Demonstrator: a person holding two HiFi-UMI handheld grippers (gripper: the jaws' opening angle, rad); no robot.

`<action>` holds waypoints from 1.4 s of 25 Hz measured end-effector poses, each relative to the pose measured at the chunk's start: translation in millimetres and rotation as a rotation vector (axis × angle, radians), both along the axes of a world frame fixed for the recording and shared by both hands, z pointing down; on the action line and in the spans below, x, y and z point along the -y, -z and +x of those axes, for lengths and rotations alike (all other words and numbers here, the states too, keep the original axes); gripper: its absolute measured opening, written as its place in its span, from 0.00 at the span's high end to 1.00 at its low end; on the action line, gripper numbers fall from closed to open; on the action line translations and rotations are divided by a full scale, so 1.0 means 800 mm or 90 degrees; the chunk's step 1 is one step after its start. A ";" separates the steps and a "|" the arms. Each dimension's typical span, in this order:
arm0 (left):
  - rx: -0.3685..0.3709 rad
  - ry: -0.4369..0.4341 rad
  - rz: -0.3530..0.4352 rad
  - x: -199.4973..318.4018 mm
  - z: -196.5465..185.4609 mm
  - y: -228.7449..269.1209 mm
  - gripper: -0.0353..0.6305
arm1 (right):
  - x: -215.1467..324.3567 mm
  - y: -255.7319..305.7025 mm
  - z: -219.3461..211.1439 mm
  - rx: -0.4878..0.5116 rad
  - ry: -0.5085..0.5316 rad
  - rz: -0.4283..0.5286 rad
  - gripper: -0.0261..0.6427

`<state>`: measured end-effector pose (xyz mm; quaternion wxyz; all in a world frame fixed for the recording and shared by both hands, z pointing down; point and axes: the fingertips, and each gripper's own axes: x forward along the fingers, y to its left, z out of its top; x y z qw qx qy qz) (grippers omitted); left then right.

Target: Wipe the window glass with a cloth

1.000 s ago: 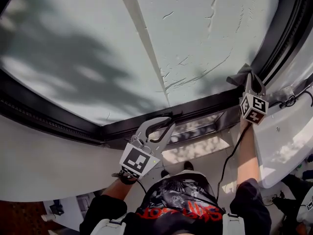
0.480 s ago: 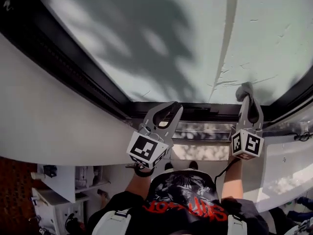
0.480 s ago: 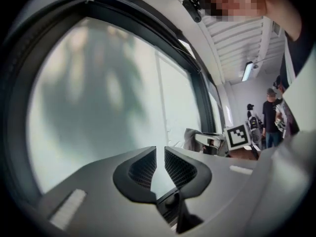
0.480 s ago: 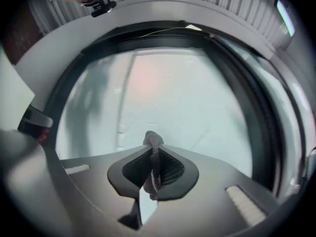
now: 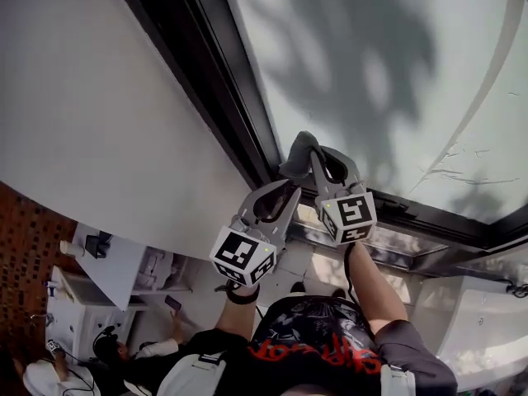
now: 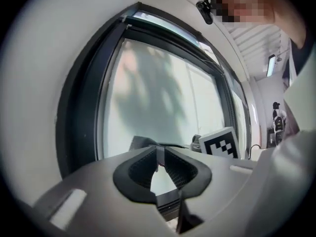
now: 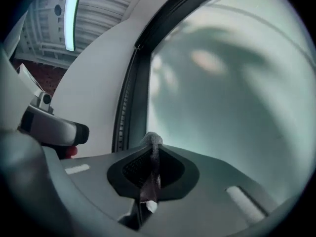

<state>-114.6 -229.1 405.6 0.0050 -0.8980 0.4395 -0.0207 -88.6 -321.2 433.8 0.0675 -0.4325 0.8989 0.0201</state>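
The window glass (image 5: 396, 64) fills the upper right of the head view, inside a dark frame (image 5: 210, 81). My right gripper (image 5: 316, 157) is shut on a grey cloth (image 5: 297, 150), which it holds against the glass at the frame's lower left corner. In the right gripper view the cloth (image 7: 152, 154) runs pinched between the jaws, with the glass (image 7: 227, 83) just ahead. My left gripper (image 5: 290, 193) hangs just below and left of the right one, shut and empty. The left gripper (image 6: 159, 149) view shows the cloth (image 6: 140, 142) and the glass (image 6: 158, 93) beyond it.
A white wall (image 5: 99, 122) lies left of the frame. Below the frame runs a sill (image 5: 388, 246). At lower left are a white desk (image 5: 107, 258), white equipment (image 5: 70, 320) and a seated person (image 5: 37, 378). A cable (image 5: 353, 275) trails along my right arm.
My right gripper has carried the cloth leftward along the bottom of the glass, from the right corner to the left corner. It now sits next to the left gripper. The head view swung left.
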 end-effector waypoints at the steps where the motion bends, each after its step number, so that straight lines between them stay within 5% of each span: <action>1: -0.011 0.011 -0.010 0.002 -0.009 -0.007 0.89 | 0.009 -0.003 -0.022 -0.014 0.014 0.004 0.93; 5: -0.041 0.035 -0.038 0.022 -0.022 -0.026 0.89 | 0.050 -0.006 -0.052 -0.069 0.002 0.014 0.93; 10: -0.049 0.015 -0.043 0.015 -0.014 -0.025 0.89 | 0.054 -0.010 -0.007 -0.068 -0.045 -0.003 0.93; 35: -0.045 -0.180 -0.069 0.022 0.190 -0.029 0.89 | -0.088 -0.022 0.470 -0.033 -0.462 -0.036 0.93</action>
